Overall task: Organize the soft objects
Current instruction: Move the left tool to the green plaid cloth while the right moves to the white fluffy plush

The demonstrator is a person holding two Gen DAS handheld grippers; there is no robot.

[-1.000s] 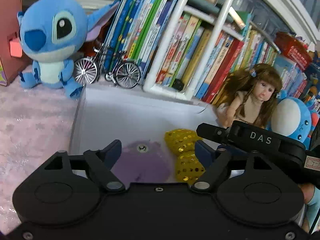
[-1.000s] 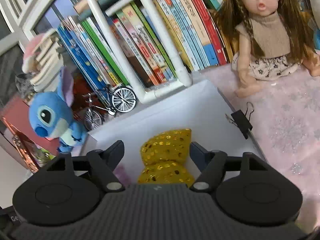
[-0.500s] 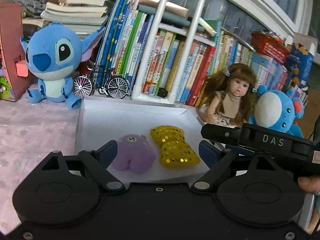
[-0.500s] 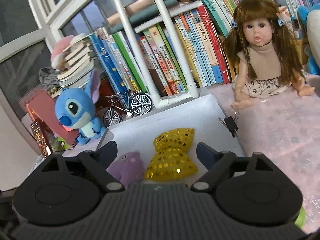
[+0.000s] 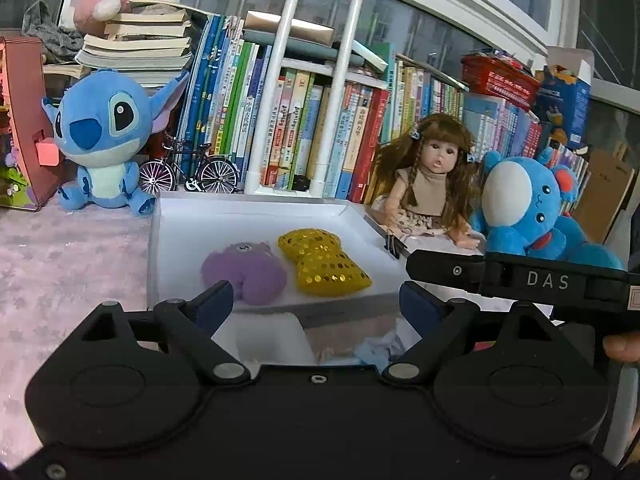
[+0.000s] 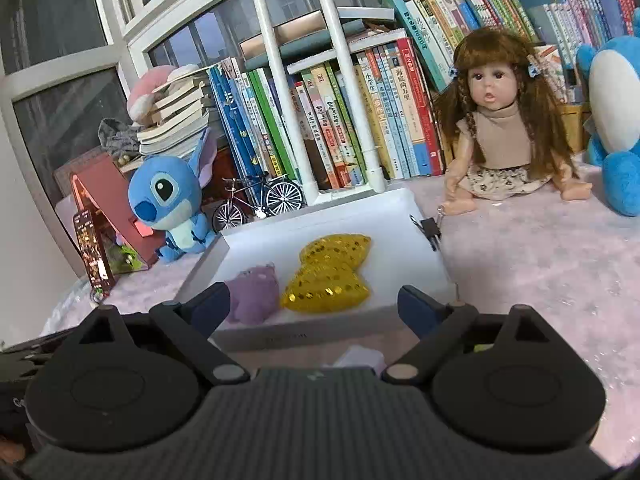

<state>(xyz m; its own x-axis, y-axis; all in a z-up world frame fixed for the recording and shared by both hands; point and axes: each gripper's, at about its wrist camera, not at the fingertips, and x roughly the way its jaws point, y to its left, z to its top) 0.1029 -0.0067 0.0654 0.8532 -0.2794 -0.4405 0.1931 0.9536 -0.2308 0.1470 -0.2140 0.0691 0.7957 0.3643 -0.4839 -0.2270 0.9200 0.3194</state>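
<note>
**Both grippers clear of the tray; two soft toys deposited**

Change noted: a second ago both grippers stood low over the white tray [image 5: 256, 210], each with a toy between or just below its fingers. Both have since drawn back, and the whole tray now shows ahead of them in both wrist views.

Left gripper [image 5: 316, 304]: jaws spread wide, nothing between the fingers; no contact with any toy. Right gripper [image 6: 314, 306]: jaws opening at this moment, likewise empty.

Position of items: the purple plush toy [image 5: 244, 274] lies on the tray floor, left of centre. The gold sequinned bow cushion [image 5: 322, 262] lies just beside it on the right; touching or narrowly apart, I cannot tell. Both rest flat and inside the tray walls. A black binder clip [image 6: 428, 226] sits on the tray's right rim.

Assessment: the release appears complete for these two items. Light fabric items [image 5: 376, 350] show in front of the tray's near wall, under the left gripper; likely candidates for the next pick. The blue Stitch plush [image 5: 106, 140], the doll [image 5: 430, 178] and the blue bear plush [image 5: 528, 208] sit outside the tray, untouched.
</note>
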